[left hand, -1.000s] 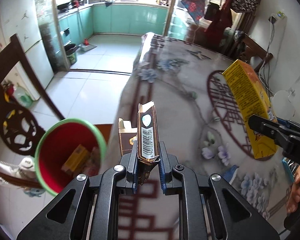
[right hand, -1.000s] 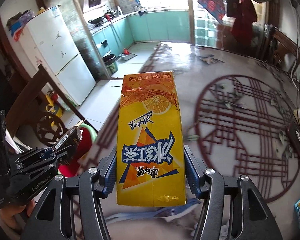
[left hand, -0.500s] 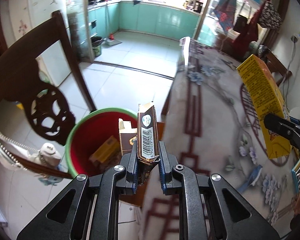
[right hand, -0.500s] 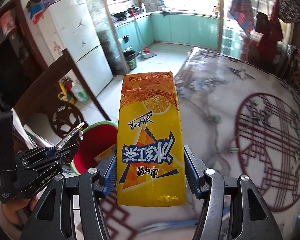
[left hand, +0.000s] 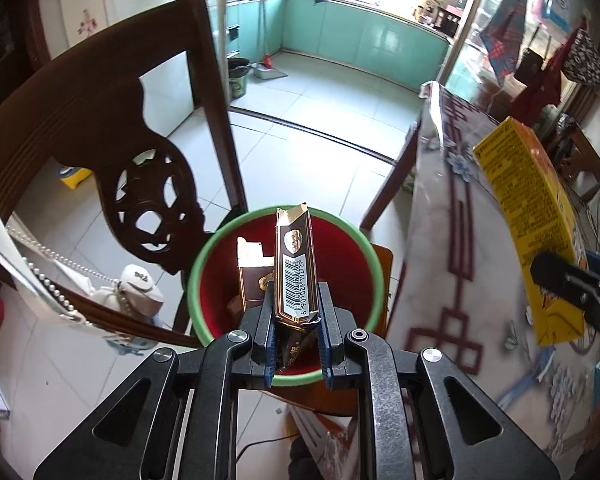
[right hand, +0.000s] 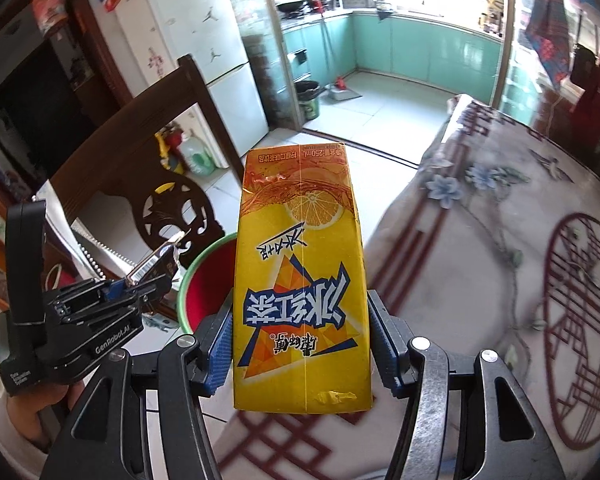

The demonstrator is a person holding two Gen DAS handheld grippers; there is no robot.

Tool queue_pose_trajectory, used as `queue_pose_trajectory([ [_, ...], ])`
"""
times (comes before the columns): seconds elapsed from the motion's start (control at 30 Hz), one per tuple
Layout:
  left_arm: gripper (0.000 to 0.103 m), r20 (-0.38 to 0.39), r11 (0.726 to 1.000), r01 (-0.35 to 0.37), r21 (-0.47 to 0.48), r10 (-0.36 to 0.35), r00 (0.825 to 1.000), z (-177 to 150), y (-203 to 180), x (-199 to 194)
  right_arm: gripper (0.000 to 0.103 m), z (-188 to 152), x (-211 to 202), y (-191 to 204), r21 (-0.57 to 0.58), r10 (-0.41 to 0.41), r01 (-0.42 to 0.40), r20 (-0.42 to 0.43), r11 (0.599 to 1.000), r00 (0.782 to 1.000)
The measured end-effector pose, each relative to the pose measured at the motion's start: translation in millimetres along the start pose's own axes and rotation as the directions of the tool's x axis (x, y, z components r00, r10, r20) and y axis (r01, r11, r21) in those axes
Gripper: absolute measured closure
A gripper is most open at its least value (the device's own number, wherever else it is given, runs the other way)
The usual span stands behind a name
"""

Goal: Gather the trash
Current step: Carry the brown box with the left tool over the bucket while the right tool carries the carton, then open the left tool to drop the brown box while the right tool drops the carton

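My left gripper point(left hand: 296, 312) is shut on a brown cigarette pack point(left hand: 294, 268) with a barcode, held right above a red bin with a green rim point(left hand: 284, 216) on the floor beside the table. Some trash lies in the bin, mostly hidden by the pack. My right gripper point(right hand: 302, 344) is shut on a yellow iced-tea carton point(right hand: 300, 280), held over the table's left edge. The carton also shows in the left wrist view point(left hand: 528, 220). The left gripper point(right hand: 140, 276) and the bin point(right hand: 204, 276) show in the right wrist view.
A dark wooden chair point(left hand: 100, 120) stands left of the bin, with a white bag and beads point(left hand: 136, 284) hanging on it. The table with a floral cloth point(right hand: 480, 240) lies to the right. A white fridge point(right hand: 204, 48) and a kitchen floor point(left hand: 320, 92) lie beyond.
Both grippers have swung left off the table. My left gripper with the cigarette pack now hangs over the red bin; the carton has come to the table's left edge.
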State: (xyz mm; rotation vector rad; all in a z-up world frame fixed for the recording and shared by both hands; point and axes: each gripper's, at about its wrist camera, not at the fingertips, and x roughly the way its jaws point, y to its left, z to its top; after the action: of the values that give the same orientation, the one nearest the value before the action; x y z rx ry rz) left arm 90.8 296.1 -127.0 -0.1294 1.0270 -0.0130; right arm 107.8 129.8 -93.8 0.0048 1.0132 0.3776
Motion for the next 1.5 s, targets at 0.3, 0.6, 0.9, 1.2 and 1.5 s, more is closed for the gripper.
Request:
queue_pose_trajectory([
  [0.3, 0.087, -0.035, 0.999, -0.018, -0.032, 0.016, 0.999, 8.0, 18.5, 23.4, 0.045, 8.5, 39.5, 19.3, -0.055, 0.029, -0.033, -0.070, 0.998, 0.997],
  [0.6, 0.087, -0.101, 0.999, -0.014, -0.052, 0.009, 0.995, 19.4, 27.2, 56.5, 0.045, 16.5, 81.8, 19.5, -0.045, 0.052, -0.059, -0.137, 0.997, 0.989],
  [0.9, 0.087, -0.166, 0.997, -0.020, -0.070, 0.008, 0.986, 26.8, 31.9, 86.8, 0.045, 21.7, 107.9, 18.2, -0.054, 0.044, -0.054, -0.177, 0.997, 0.983],
  [1.2, 0.087, -0.198, 0.998, 0.007, -0.070, -0.021, 0.980, 27.5, 26.9, 102.9, 0.045, 27.7, 120.3, 18.8, -0.068, 0.055, -0.069, -0.195, 0.995, 0.979],
  [1.5, 0.087, -0.219, 0.996, 0.000, -0.088, -0.020, 0.975, 29.0, 29.2, 114.2, 0.045, 25.4, 120.8, 21.2, -0.085, 0.053, -0.070, -0.193, 0.994, 0.980],
])
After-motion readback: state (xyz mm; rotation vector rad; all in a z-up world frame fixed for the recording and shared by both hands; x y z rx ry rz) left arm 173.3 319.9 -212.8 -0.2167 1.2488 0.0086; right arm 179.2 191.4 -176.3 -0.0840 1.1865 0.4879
